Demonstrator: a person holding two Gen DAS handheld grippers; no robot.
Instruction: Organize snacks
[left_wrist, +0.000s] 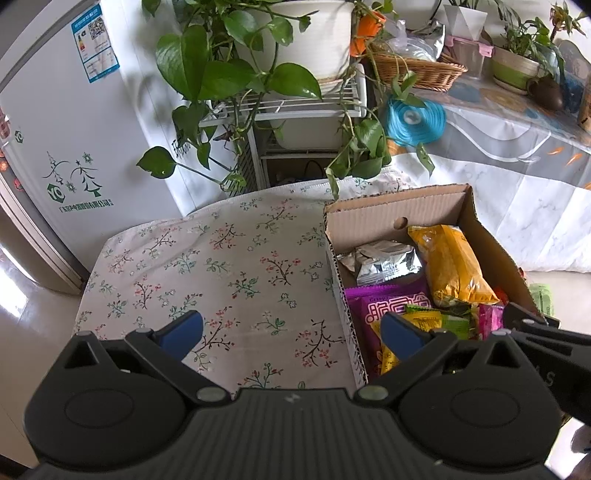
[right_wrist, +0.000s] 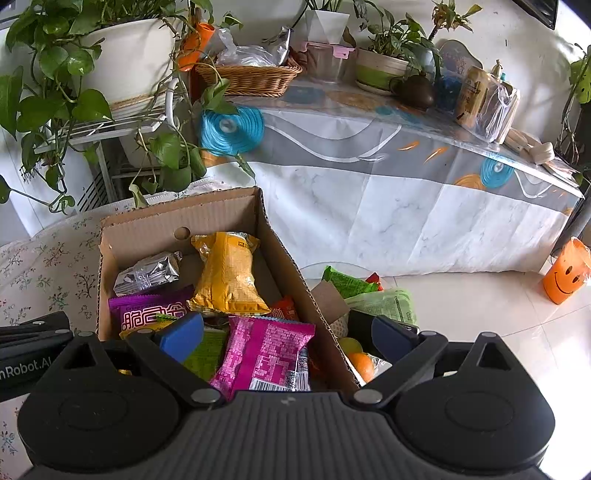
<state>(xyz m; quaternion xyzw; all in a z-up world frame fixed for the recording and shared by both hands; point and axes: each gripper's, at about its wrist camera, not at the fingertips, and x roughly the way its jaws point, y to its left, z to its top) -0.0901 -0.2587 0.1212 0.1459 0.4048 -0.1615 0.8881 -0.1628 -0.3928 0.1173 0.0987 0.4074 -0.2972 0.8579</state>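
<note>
Right wrist view: the right tool (right_wrist: 291, 338) is seen spread wide above the cardboard box (right_wrist: 295, 266), with nothing pinched between its blue pads; one pad hangs over the packets inside, the other outside the box's right wall. The box is already well filled: a yellow bag (right_wrist: 227, 273), a silver packet (right_wrist: 147, 275), a purple packet (right_wrist: 147, 314) and a pink packet (right_wrist: 264, 350) are piled in it. More snacks (green wrappers (right_wrist: 369, 291) and what looks like an orange fruit (right_wrist: 360, 363)) are left outside, just beside the right wall.

From the left wrist view, the left tool (left_wrist: 291, 334) is likewise held wide and empty, over the floral-clothed surface (left_wrist: 221, 266) at the box's left wall.

Several risks are judged from here. Because the right tool straddles the wall, a descent could catch the cardboard edge and shove or tip the box. The glossy packets may be pinched at a corner only and slip out. With both tools close together, a collision is possible if they are moved at once.
</note>
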